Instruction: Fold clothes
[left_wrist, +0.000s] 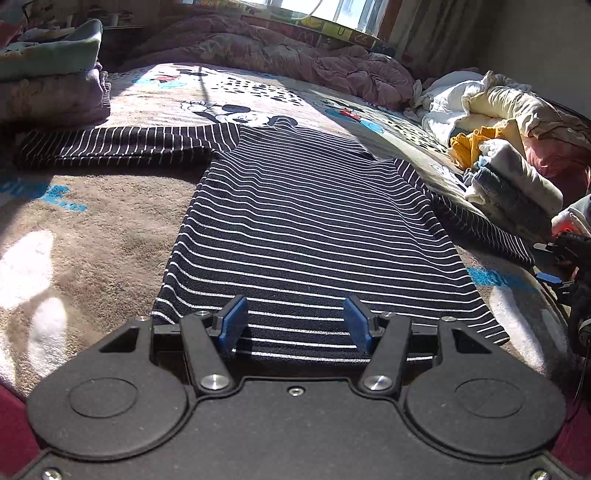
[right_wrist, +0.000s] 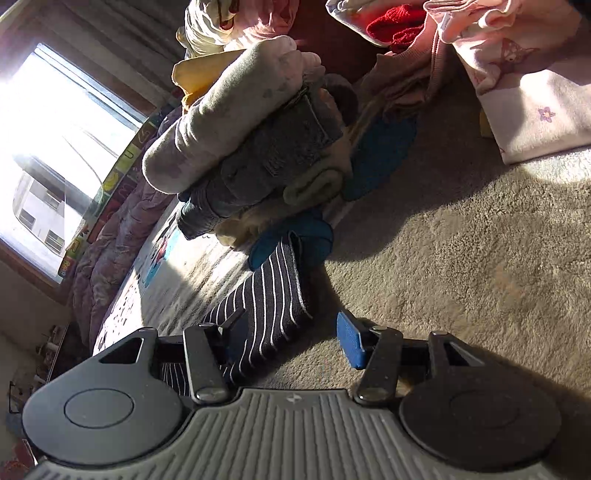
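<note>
While the striped shirt is seen in the left wrist view spread flat on the blanket across mid-frame, both sleeves out, no fold has yet been made. The left gripper is parted about halfway over the hem, nothing gripped. In the right wrist view, the right gripper is likewise half open, empty, the sleeve cuff lying between its jaws. A stack of folded clothes sits upper centre.

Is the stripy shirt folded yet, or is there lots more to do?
Not yet. Done: the striped shirt lies flat on the blanket, sleeves spread. In hand: nothing; the left tongs and right tongs are open at its hem and sleeve. Left: every fold, then the clothes pile.
</note>
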